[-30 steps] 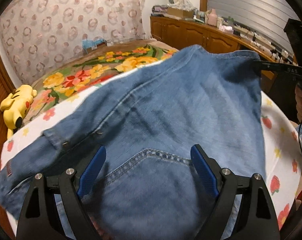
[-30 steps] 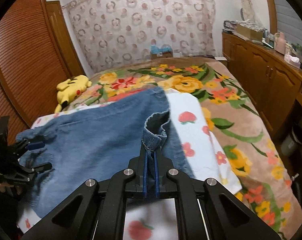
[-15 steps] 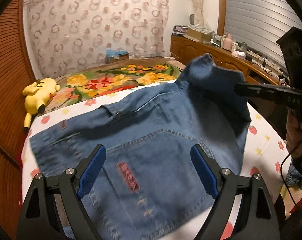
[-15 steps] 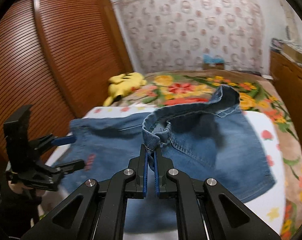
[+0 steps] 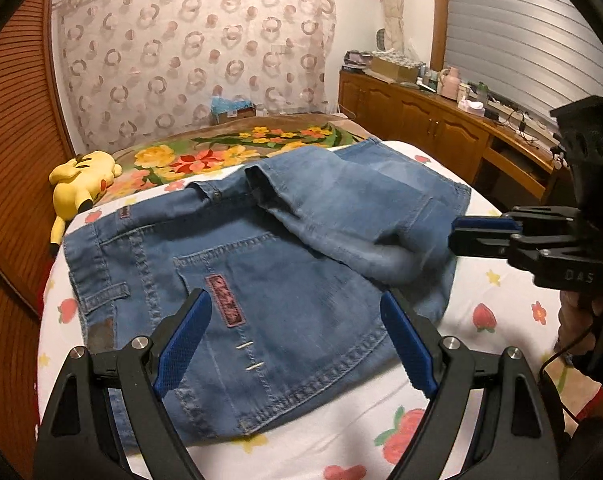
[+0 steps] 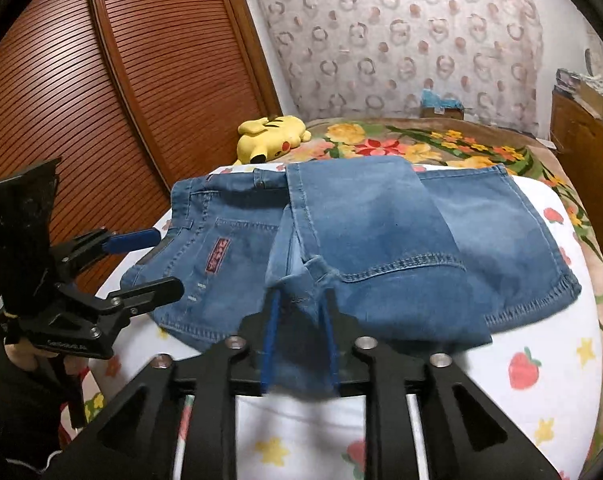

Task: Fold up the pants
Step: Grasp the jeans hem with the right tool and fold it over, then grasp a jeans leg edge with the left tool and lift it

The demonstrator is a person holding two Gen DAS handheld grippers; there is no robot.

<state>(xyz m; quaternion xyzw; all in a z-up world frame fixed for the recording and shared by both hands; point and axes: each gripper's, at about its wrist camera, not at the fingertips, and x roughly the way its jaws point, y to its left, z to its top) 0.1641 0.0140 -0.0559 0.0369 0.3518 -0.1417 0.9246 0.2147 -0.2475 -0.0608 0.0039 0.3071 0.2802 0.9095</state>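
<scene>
Denim pants (image 5: 285, 264), blue, lie folded on a bed, on a white sheet (image 5: 497, 312) printed with strawberries and small flowers. Waistband end faces the louvred wooden wardrobe doors (image 6: 81, 80); a back pocket with a red embroidered patch (image 5: 225, 300) is uppermost on that half. Leg portion is doubled back across the seat, its upper layer lying slantwise over the lower one, hems toward the sheet's near edge.

Left claw (image 5: 293, 340): blue-padded jaws spread wide, hovering above the pocket area, nothing between them, no contact with the cloth visible.

Right claw (image 6: 299, 336): jaws have just been opening and stand narrowly parted; a fold of the denim leg edge hangs between them, blurred, and the pads do not appear to press it. In the left wrist view it reaches in from the right at the folded leg's edge, part of a person's hand (image 5: 581, 320) gripping its handle.

Also present: a floral blanket (image 6: 441, 144) beyond the sheet, a yellow plush toy (image 6: 269, 136) on it near the wardrobe, a patterned curtain (image 5: 189, 52) behind, and a wooden sideboard (image 5: 421, 120) carrying small items.
</scene>
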